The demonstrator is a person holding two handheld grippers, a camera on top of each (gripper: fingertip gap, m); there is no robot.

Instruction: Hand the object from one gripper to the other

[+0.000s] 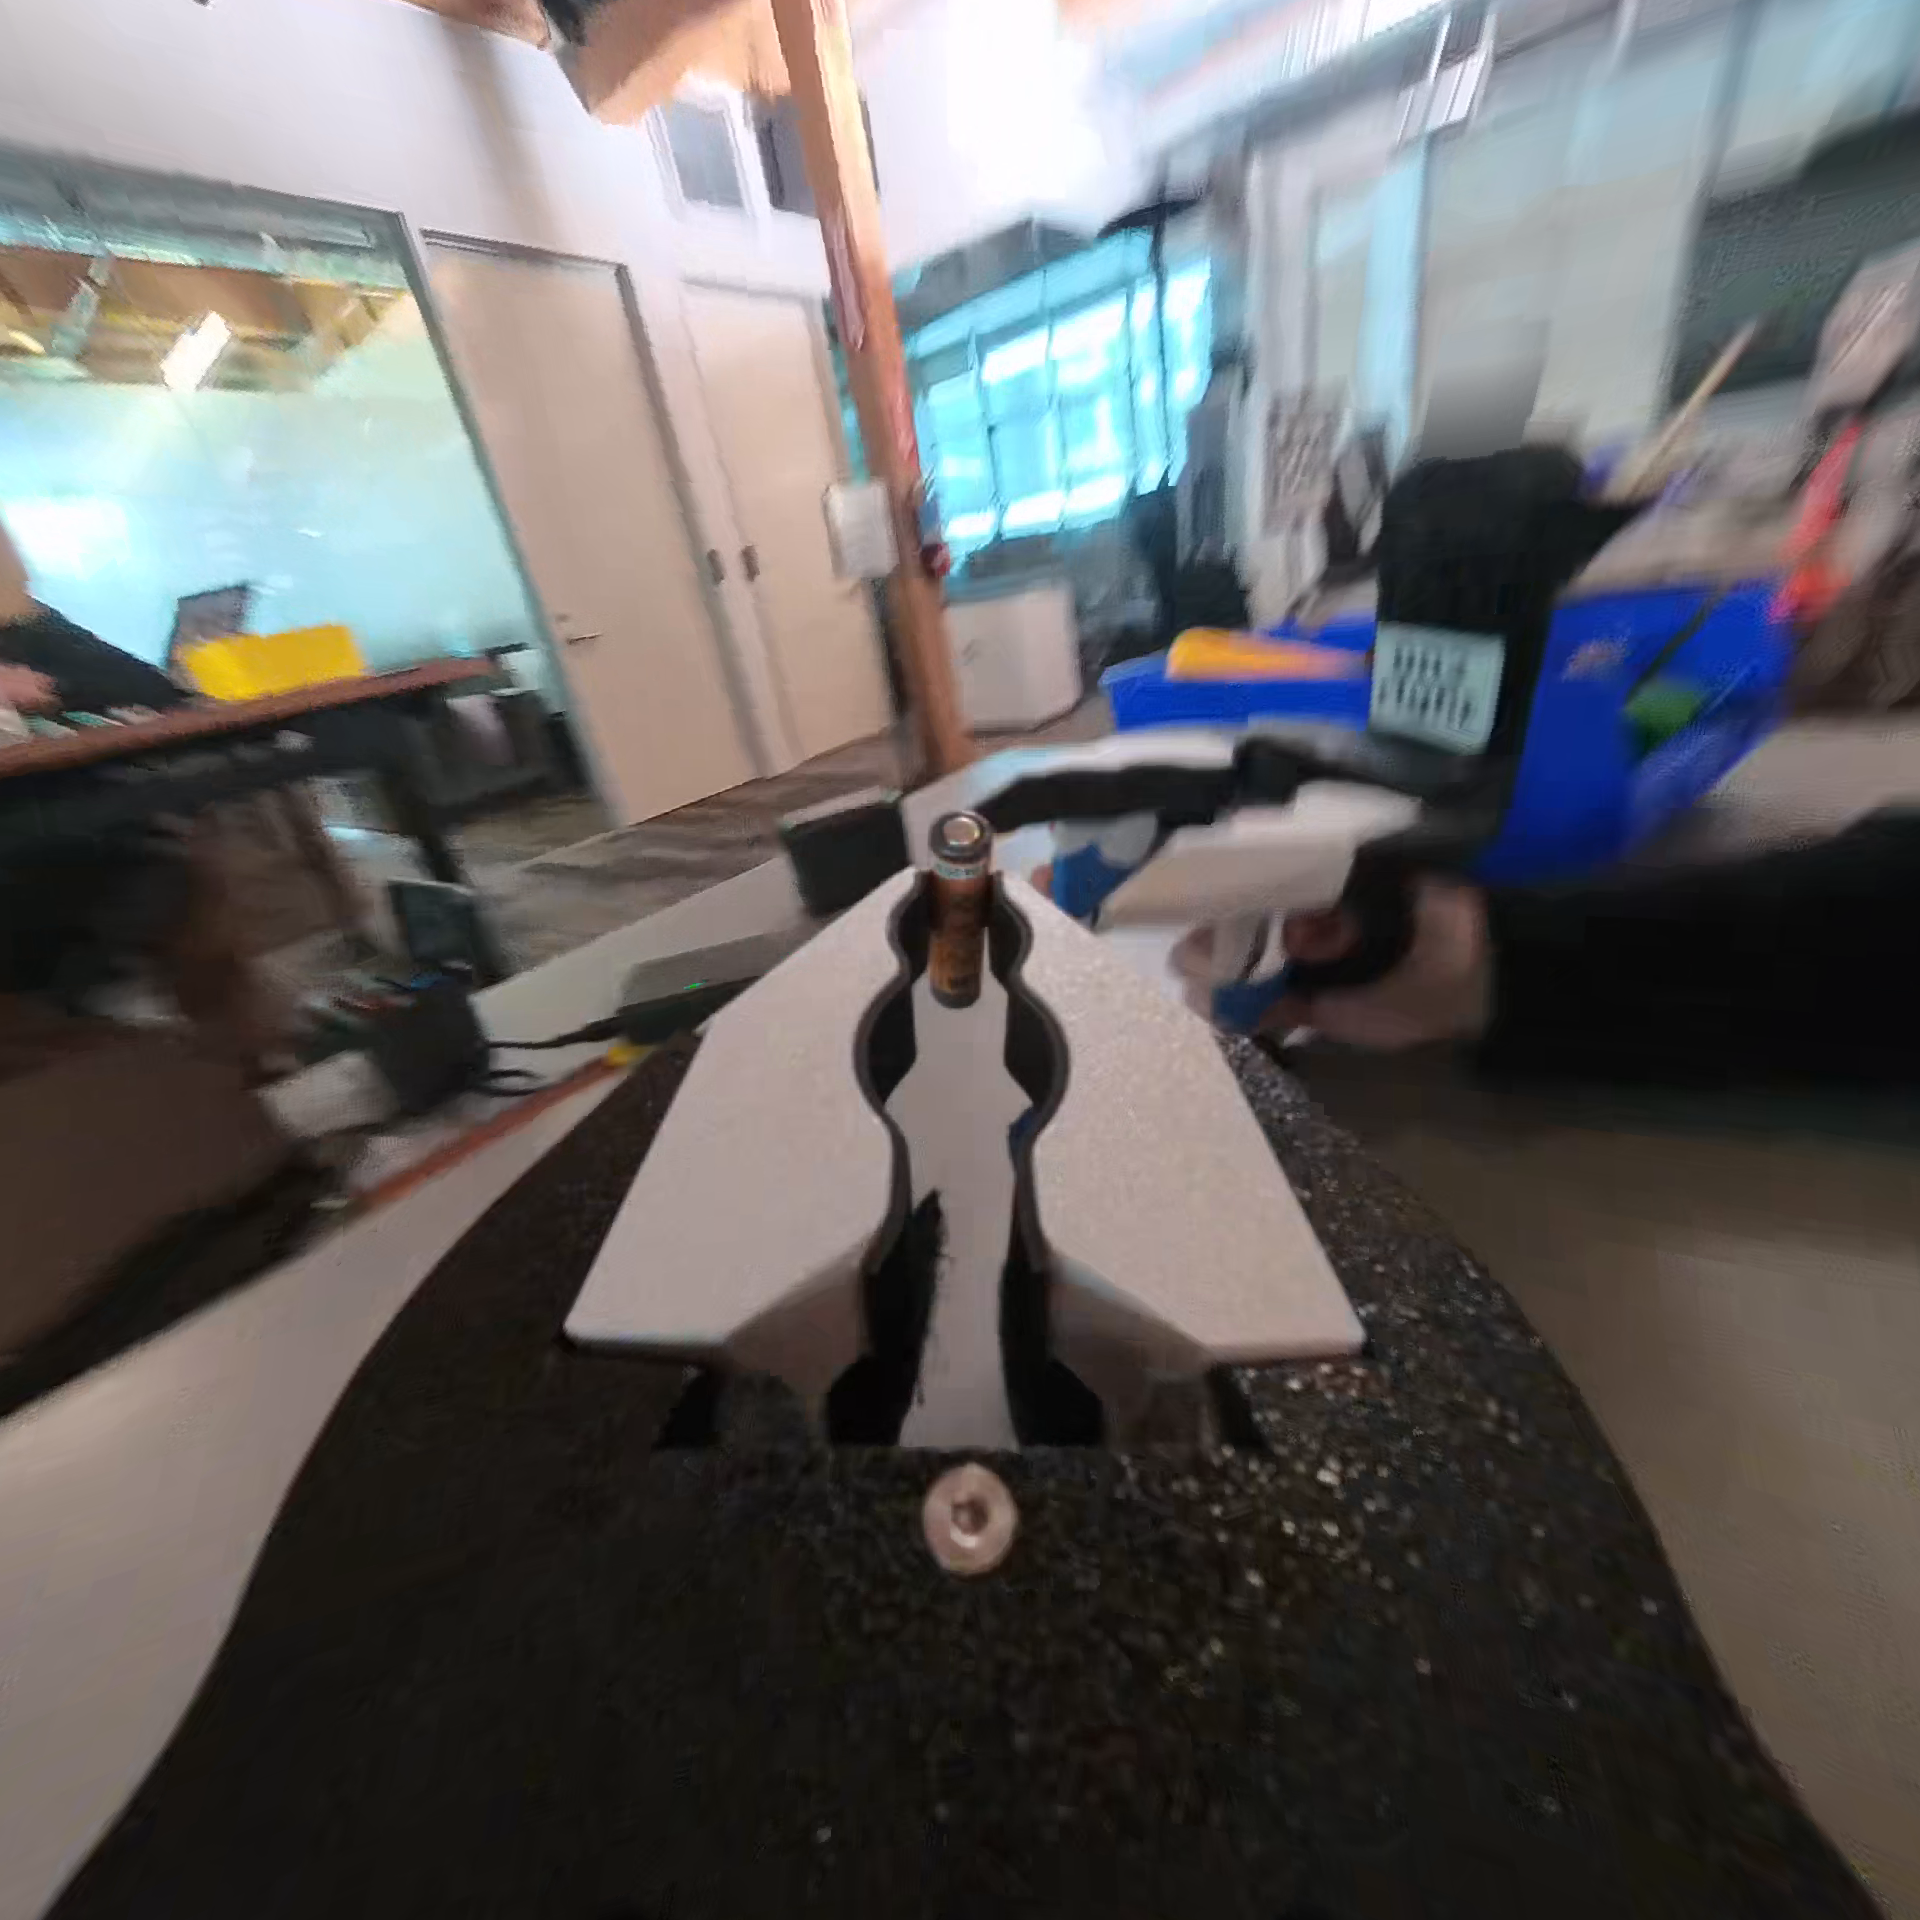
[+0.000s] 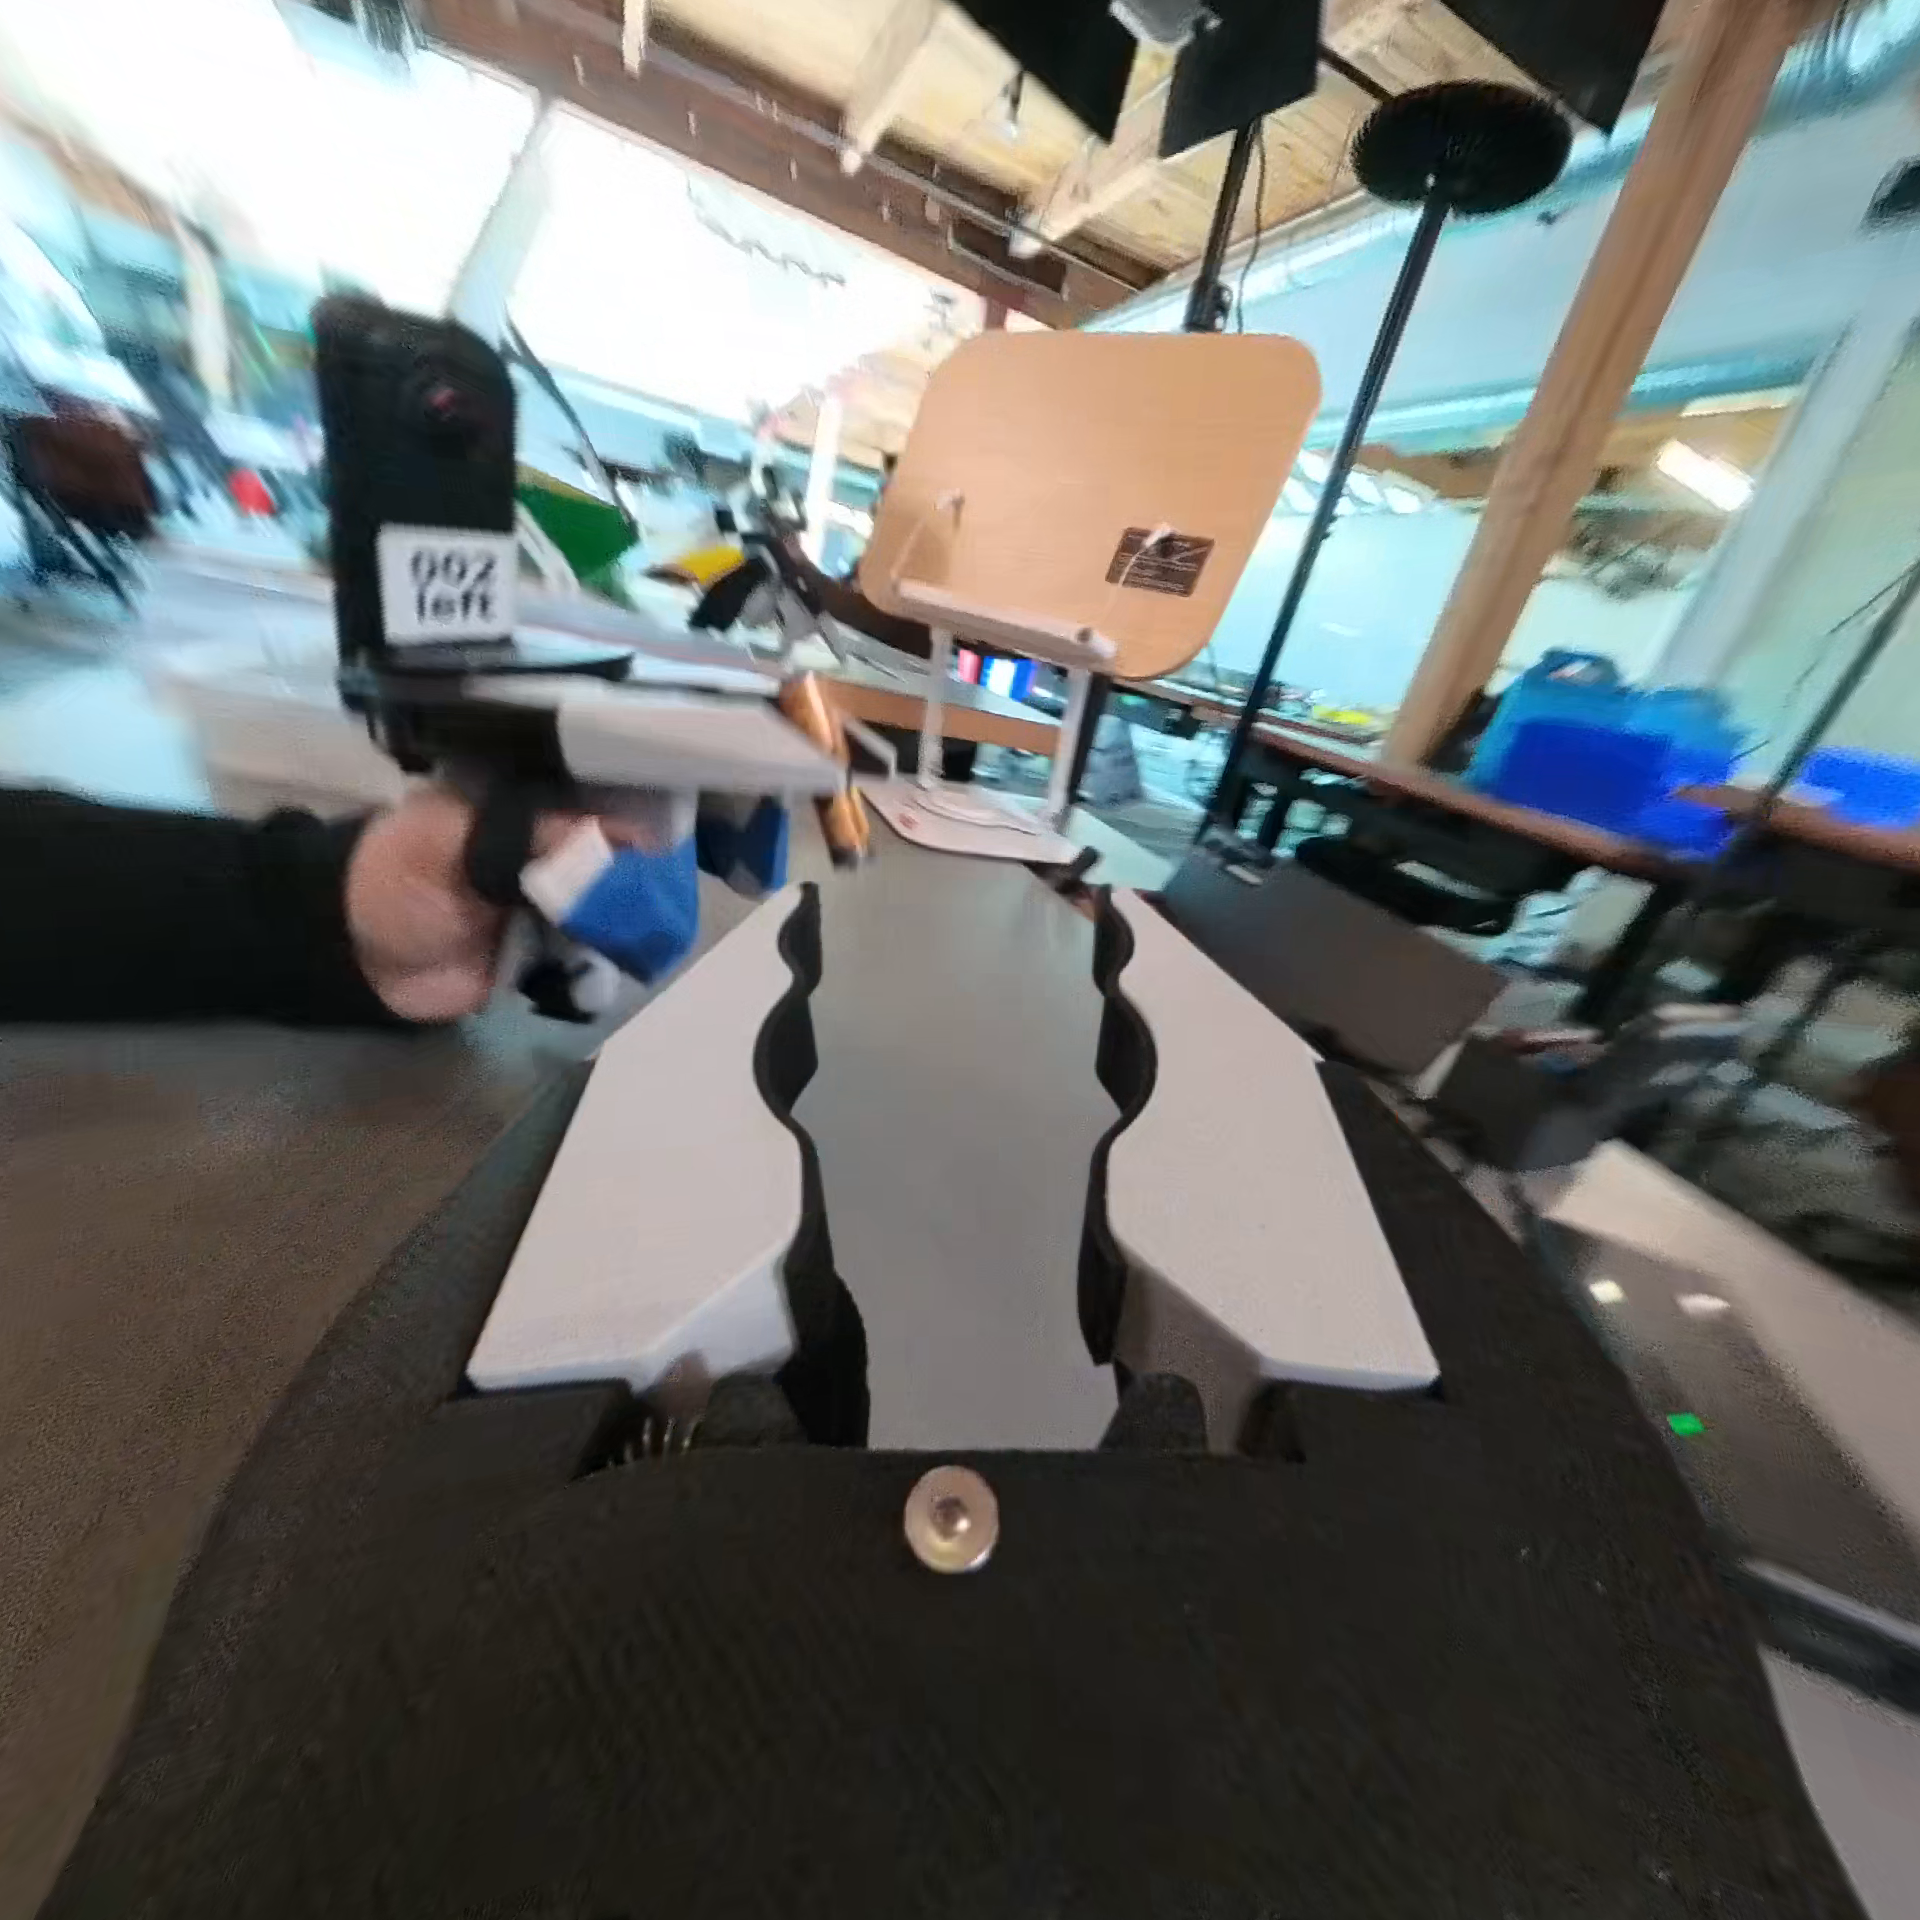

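Observation:
A small copper-and-black battery (image 1: 958, 914) stands upright, clamped between the tips of my left gripper (image 1: 958, 883), with its metal end poking above the fingers. My right gripper (image 1: 1039, 795) comes in from the right, and its tips are just behind the battery's top. In the right wrist view, my right gripper (image 2: 951, 904) is open and empty. There the left gripper (image 2: 842, 769) sits to its upper left with the battery (image 2: 850, 826) sticking out below its tips, just ahead of my right gripper's left fingertip.
A tilted wooden board on a white stand (image 2: 1091, 499) stands on the grey table (image 2: 935, 1143) ahead. A black box (image 1: 842, 862) sits beyond the left gripper. Blue bins (image 1: 1662, 707) and a wooden post (image 1: 873, 416) are farther back. A hand (image 1: 1382, 977) holds the right gripper. Left and right tips are no more than a few centimetres apart.

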